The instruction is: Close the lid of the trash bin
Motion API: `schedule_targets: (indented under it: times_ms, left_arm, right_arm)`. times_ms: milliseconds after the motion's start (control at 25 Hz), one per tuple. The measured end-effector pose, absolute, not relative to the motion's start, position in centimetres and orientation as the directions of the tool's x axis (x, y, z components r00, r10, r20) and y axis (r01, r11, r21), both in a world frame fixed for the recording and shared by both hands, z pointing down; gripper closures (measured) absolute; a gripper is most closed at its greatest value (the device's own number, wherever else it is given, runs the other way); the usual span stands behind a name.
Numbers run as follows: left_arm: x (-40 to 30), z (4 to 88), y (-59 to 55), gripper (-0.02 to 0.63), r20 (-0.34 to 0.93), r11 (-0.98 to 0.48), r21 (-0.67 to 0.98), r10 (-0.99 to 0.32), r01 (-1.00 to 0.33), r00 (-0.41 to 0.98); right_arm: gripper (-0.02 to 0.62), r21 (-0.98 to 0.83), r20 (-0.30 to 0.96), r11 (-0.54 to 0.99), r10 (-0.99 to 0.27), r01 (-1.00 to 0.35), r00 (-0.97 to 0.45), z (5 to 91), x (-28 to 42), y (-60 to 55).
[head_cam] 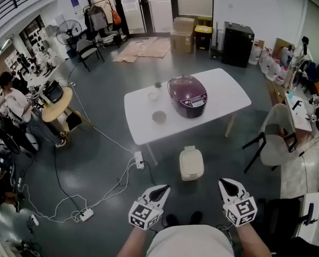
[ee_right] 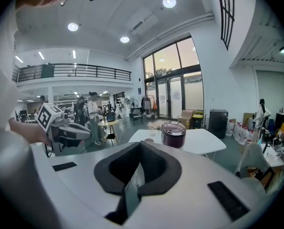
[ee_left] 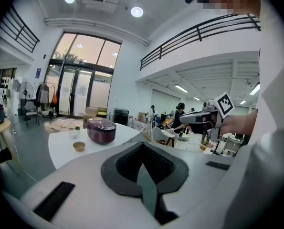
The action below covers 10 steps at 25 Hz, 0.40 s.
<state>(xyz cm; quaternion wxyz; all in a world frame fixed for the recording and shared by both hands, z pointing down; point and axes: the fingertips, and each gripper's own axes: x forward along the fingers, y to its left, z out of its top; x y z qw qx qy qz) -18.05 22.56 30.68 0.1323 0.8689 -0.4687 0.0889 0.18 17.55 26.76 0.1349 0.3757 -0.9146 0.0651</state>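
Cream trash bin (head_cam: 192,175) stands with its lid (head_cam: 191,161) down; left tongs (head_cam: 161,188) and right tongs (head_cam: 227,183) are pinched together.

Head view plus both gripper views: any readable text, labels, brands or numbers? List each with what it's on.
No text can be read in any view.
Blue sign on the far wall: print too small to read.
Rice cooker front panel: markings blurred, unreadable.
Left gripper and right gripper cubes: square marker patterns only, no letters.
Trash bin: no print visible.
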Motion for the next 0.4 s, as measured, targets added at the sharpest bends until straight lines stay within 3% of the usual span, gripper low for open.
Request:
schedule_targets:
  times_ms: [400]
  left_arm:
    - [-17.57, 30.07, 22.84, 0.592, 0.271, -0.517, 0.175, -0.793, -0.838, 0.546]
  right_arm:
    - [0.584, -0.002, 0.295, 0.711, -0.671, -0.703, -0.680, 25.84, 0.40, 18.16]
